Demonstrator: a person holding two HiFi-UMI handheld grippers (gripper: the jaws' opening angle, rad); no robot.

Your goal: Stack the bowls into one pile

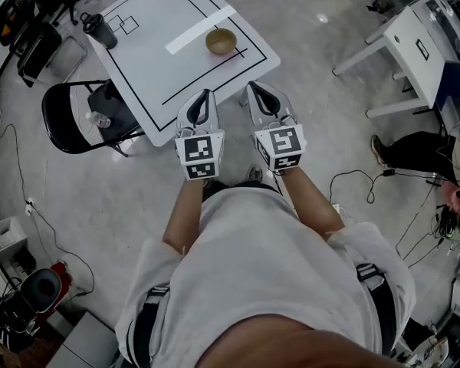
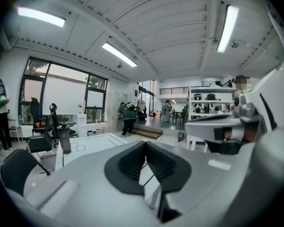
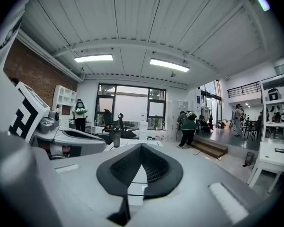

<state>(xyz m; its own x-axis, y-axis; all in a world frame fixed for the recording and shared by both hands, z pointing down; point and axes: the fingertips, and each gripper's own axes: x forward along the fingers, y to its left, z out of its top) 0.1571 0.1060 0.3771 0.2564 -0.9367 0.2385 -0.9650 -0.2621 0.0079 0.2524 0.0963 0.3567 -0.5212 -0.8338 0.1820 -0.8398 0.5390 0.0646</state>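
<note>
At the left edge of the head view a black chair (image 1: 70, 118) stands tucked against the table's corner, out of the walkway. At the upper left, a dark tumbler (image 1: 100, 31) sits on the far corner of the white table (image 1: 157, 64), well apart from the marked working area, so it is unlikely to get in the way.

Toward the upper middle, a single wooden bowl (image 1: 221, 41) rests upright inside the table's drawn lines, just beside a white strip (image 1: 201, 29). It may be several bowls already nested, but it is too small to tell.

Below it, at the frame's centre, the left gripper (image 1: 208, 93) is held off the table's near edge, its jaws pressed together on nothing (its own view shows only tabletop and floor through the gap behind the tips).

Just to the right, the right gripper (image 1: 252, 86) is held level with its partner, its jaws likewise together and empty. Both point at the table from close to the person's body, well short of the bowl. I judge this a resting pose, either ahead of work or with stacking done.
</note>
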